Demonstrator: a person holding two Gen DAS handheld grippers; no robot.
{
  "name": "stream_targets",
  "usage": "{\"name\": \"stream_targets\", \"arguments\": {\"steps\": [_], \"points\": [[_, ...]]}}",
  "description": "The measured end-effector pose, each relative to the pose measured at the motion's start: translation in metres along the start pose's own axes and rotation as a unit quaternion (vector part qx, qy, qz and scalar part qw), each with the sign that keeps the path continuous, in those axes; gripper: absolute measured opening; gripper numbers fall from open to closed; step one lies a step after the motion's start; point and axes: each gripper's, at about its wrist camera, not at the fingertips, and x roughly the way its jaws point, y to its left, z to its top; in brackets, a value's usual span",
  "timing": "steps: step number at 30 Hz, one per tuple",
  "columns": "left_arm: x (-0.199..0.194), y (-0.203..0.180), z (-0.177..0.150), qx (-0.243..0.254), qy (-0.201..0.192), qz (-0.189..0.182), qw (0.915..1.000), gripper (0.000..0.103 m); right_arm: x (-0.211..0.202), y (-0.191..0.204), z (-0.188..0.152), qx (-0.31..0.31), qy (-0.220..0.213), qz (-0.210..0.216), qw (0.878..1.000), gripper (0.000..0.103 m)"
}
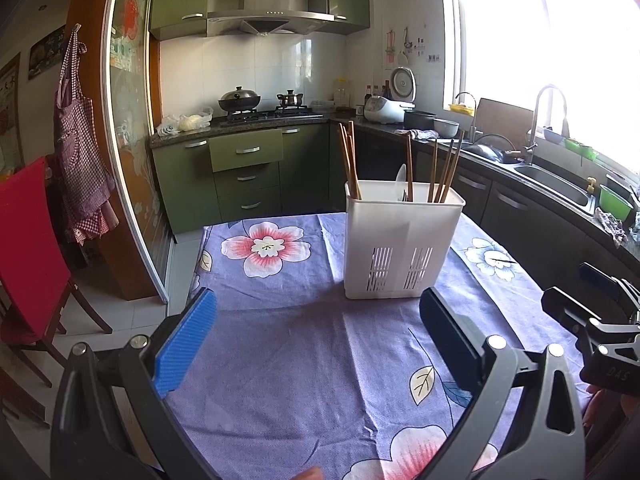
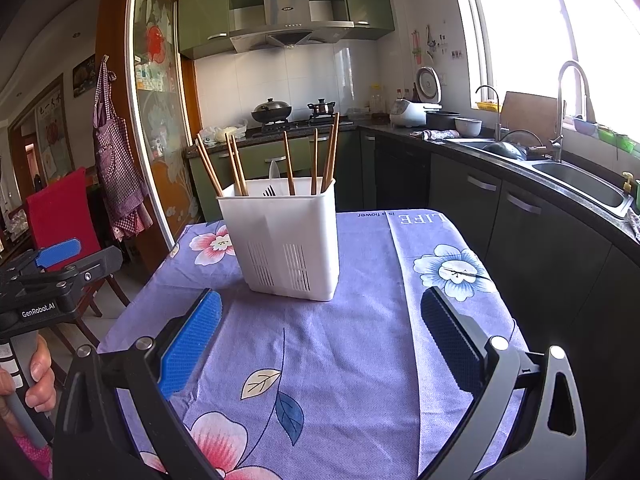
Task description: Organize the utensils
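A white slotted utensil holder (image 1: 402, 240) stands upright on the flowered purple tablecloth (image 1: 300, 360); it also shows in the right wrist view (image 2: 284, 240). Several wooden chopsticks (image 1: 350, 160) (image 2: 236, 166) stand in it, along with a white spoon (image 1: 401, 178) and a dark fork (image 2: 269, 191). My left gripper (image 1: 320, 340) is open and empty, hovering over the cloth in front of the holder. My right gripper (image 2: 320, 344) is open and empty, also short of the holder. Each gripper shows at the edge of the other's view.
A red chair (image 1: 28, 248) stands left of the table. Green cabinets and a stove (image 1: 256, 114) lie beyond. A dark counter with a sink (image 1: 556, 186) and faucet runs along the right, close to the table's right edge.
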Motion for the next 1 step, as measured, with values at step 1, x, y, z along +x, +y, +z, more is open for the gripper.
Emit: {"name": "stream_targets", "arguments": {"steps": [1], "points": [[0.0004,0.0008,0.0001,-0.002,0.002,0.001,1.0000,0.097,0.0001,0.0002,-0.0003,0.000,0.000,0.000,1.000,0.098]]}}
